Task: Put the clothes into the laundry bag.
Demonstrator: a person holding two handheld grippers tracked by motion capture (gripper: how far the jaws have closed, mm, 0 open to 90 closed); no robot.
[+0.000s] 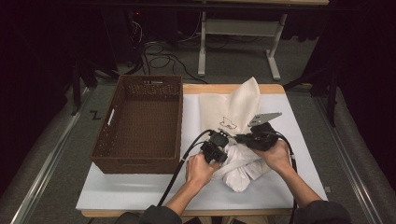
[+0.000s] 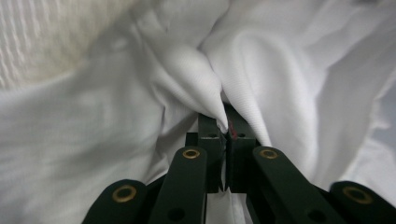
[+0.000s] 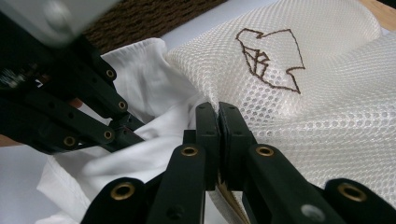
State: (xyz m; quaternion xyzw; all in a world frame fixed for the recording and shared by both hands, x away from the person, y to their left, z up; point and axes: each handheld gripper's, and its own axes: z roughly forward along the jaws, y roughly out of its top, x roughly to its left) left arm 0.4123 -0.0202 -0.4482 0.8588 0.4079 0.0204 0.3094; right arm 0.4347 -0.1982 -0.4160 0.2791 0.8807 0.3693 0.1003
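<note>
A cream mesh bag (image 1: 233, 105) with a brown stitched emblem lies on the white table cover, its top corner standing up. A crumpled white cloth (image 1: 240, 165) sits at the bag's near end. In the high view my left gripper (image 1: 218, 140) presses into the cloth from the left. The left gripper view has its jaws (image 2: 227, 126) shut on a pinched fold of the white cloth (image 2: 280, 70). My right gripper (image 1: 237, 137) comes in from the right. Its jaws (image 3: 218, 112) are shut on the edge of the mesh bag (image 3: 317, 107), beside the white cloth (image 3: 140, 158).
A brown wicker basket (image 1: 180, 121) stands on the left half of the table, close beside the bag. The white table cover (image 1: 140, 191) runs in front of the basket. Behind the table are a desk frame (image 1: 203, 42) and floor cables.
</note>
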